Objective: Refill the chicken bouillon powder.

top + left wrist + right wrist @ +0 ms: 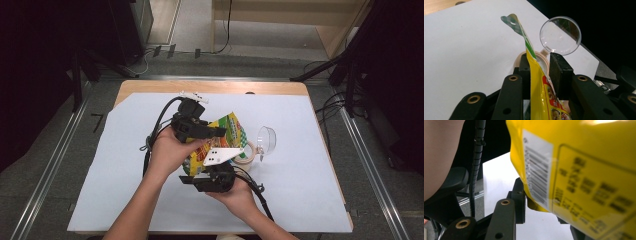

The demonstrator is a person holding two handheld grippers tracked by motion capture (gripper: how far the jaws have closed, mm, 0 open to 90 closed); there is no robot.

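Yellow plastic makes up most of the snack pouch (231,131), which has a green-and-white checked top edge and is held above the white sheet (125,165) covering the wooden table (150,86). In the high view the pouch sits between the 2 grippers near the middle of the table, tilted, its top pointing away from the person. The left gripper (212,132) comes in from the left, gripped by the left hand (170,150), and its 2 jaws pinch the pouch. In the left gripper view, the pouch (536,82) runs edge-on up between the black jaws: the left jaw lies against it, while the right jaw meets it low down and stands a little apart higher up. The right gripper (212,175) sits below the pouch in the right hand (237,195), with a grey plate (220,156) on top. In the right gripper view the back of the pouch (579,170), with its barcode and blurred print, lies between the jaws; the left jaw touches its lower edge, but the right jaw is mostly hidden, so I cannot tell whether the grip is firm. Just beyond the pouch stands a small beige jar (544,61), its clear round lid (560,35) hinged open and upright.
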